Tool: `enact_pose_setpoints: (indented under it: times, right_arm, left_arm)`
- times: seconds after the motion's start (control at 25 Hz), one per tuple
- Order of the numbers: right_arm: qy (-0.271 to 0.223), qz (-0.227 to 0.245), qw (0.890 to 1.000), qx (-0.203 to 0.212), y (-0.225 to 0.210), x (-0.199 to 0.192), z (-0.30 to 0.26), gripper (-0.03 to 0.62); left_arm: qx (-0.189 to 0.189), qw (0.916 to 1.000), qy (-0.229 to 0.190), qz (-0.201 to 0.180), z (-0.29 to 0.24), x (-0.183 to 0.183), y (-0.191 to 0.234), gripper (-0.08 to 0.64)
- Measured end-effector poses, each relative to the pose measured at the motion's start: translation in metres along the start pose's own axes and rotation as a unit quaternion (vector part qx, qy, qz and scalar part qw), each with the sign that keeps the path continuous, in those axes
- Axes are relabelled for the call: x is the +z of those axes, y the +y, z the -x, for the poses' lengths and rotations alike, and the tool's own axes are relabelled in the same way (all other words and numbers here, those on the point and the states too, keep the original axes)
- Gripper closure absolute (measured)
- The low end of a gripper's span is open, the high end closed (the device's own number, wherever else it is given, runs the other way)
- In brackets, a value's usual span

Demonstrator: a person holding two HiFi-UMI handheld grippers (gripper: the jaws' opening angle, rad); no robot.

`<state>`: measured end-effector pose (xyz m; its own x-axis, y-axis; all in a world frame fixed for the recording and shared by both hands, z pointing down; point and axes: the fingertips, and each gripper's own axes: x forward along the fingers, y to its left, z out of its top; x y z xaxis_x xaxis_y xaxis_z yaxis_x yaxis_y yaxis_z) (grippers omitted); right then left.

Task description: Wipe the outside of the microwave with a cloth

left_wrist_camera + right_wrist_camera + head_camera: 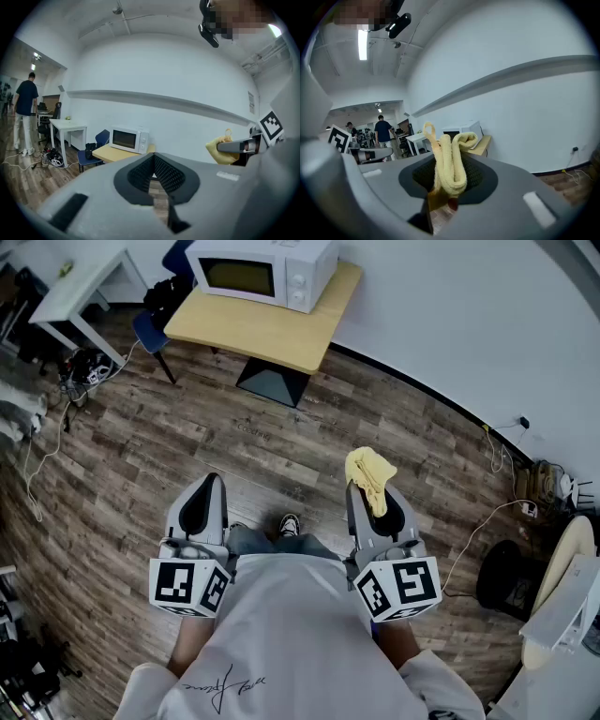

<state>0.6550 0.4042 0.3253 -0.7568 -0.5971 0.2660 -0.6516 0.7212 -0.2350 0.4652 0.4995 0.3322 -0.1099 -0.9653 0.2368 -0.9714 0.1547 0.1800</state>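
The white microwave (255, 272) stands on a light wooden table (281, 334) by the wall, far ahead of me across the floor. It also shows small in the left gripper view (129, 139), and half hidden behind the cloth in the right gripper view (465, 128). My right gripper (374, 505) is shut on a bunched yellow cloth (369, 475), which sticks up past the jaws (449, 161). My left gripper (202, 507) is shut with nothing in it. Both are held low in front of me, well short of the microwave.
A white desk (81, 283) and a blue chair (150, 330) stand left of the table, with cables on the floor (80, 367). A black bin (502, 577) and a wall cable sit at the right. A person (26, 112) walks far off at the left.
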Motion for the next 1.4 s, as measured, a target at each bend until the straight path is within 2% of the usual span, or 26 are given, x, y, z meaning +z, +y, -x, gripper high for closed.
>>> enact_pose_setpoints:
  times: [0.4, 0.6, 0.8, 1.12, 1.4]
  right_arm:
    - [0.001, -0.023, 1.000, 0.018, -0.001, -0.003, -0.012, 0.480]
    - [0.000, -0.072, 0.997, 0.041, 0.003, -0.004, -0.021, 0.480]
    - [0.014, -0.066, 0.997, 0.035, 0.000, -0.006, -0.041, 0.477]
    - [0.038, -0.039, 0.998, 0.016, 0.005, 0.000, -0.109, 0.489]
    - [0.046, -0.035, 0.998, 0.021, 0.034, 0.023, -0.194, 0.489]
  left_arm:
    - [0.006, 0.9999, 0.010, -0.001, -0.005, -0.003, 0.004, 0.565]
    - [0.012, 0.9998, 0.018, -0.002, -0.005, -0.004, 0.009, 0.565]
    - [0.022, 0.9992, 0.032, 0.008, -0.014, -0.008, 0.024, 0.565]
    - [0.028, 0.9978, 0.055, 0.024, -0.058, -0.014, 0.073, 0.565]
    - [0.013, 0.9983, 0.053, 0.021, -0.110, 0.019, 0.137, 0.566]
